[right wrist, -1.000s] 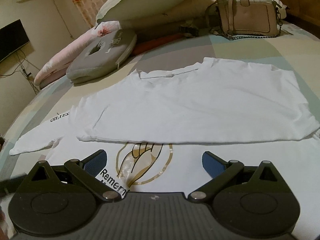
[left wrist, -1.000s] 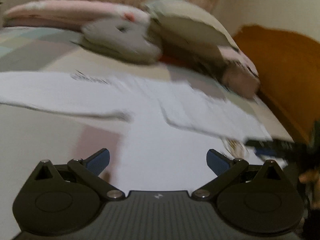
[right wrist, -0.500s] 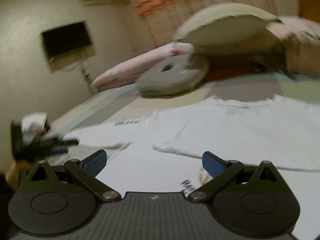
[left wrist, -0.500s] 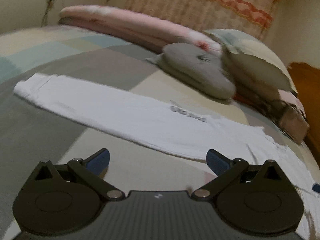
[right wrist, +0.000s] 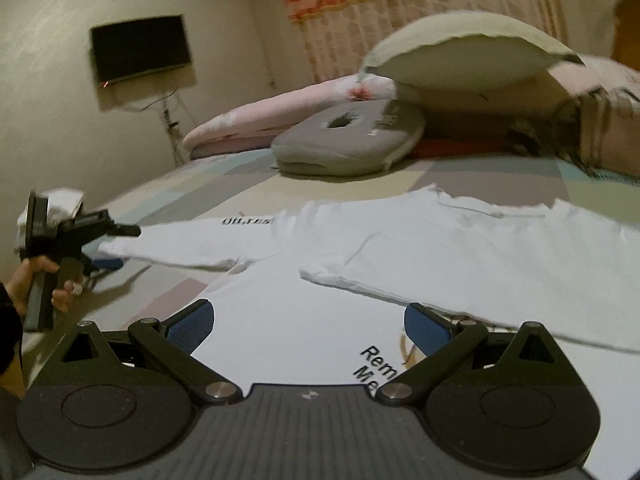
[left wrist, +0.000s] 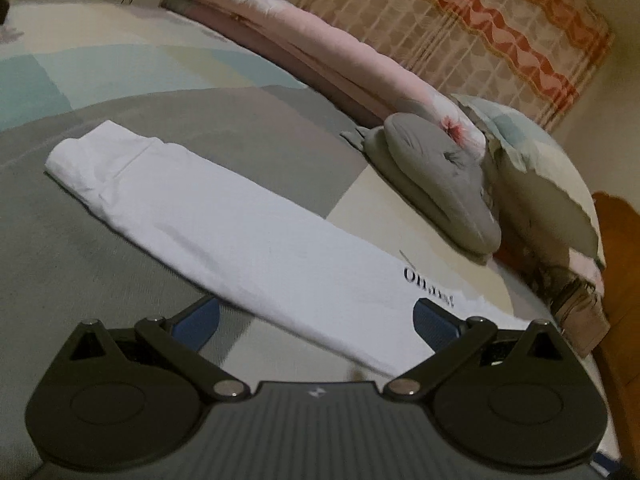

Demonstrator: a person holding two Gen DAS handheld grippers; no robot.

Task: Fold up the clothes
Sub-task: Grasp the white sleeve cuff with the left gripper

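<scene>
The right gripper (right wrist: 306, 326) hung with its fingers spread wide over the shirt (right wrist: 304, 320), gripping nothing. The left gripper (left wrist: 316, 318) was spread too, low above the outstretched sleeve (left wrist: 208, 216). The shirt lay flat on the bed (left wrist: 60, 248), one side folded across. Beyond the shirt sat a grey cushion (right wrist: 352, 136) and pillows (right wrist: 464, 56).
</scene>
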